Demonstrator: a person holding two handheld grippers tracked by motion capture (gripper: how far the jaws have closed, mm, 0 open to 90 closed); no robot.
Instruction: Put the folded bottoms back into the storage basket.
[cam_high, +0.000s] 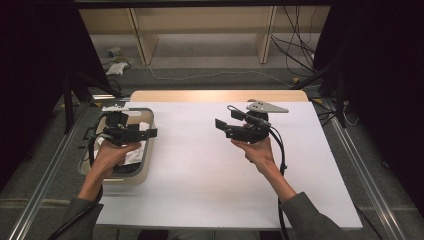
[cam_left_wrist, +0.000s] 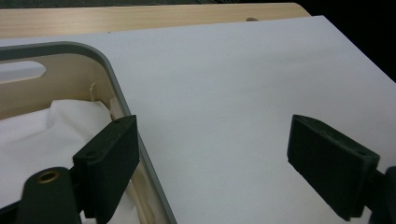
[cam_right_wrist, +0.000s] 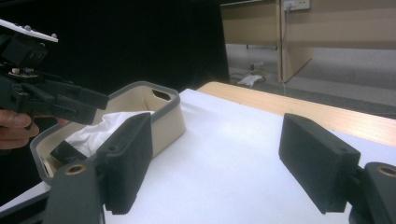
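We find the white tabletop (cam_high: 210, 160) filling the centre of the high view, bare across its middle. At centre left of that frame sits a beige bin (cam_high: 148, 165) with a grey rim and handle slots, close to the tabletop's left edge. Inside it lies a crumpled white cloth (cam_high: 136, 154), with a small dark item (cam_right_wrist: 65, 151) beside it that we cannot identify.

The left gripper (cam_high: 150, 133) hangs over the bin, jaws spread wide and holding nothing; in its own view one jaw stands over the cloth, the other over bare tabletop. The right gripper (cam_high: 222, 127), at centre right of the high view, is likewise spread wide and empty, well apart from the bin.

We judge the cloth light, soft and limp, not fragile. A raised fold near its top offers the best hold; a pinch of a single layer may slip.
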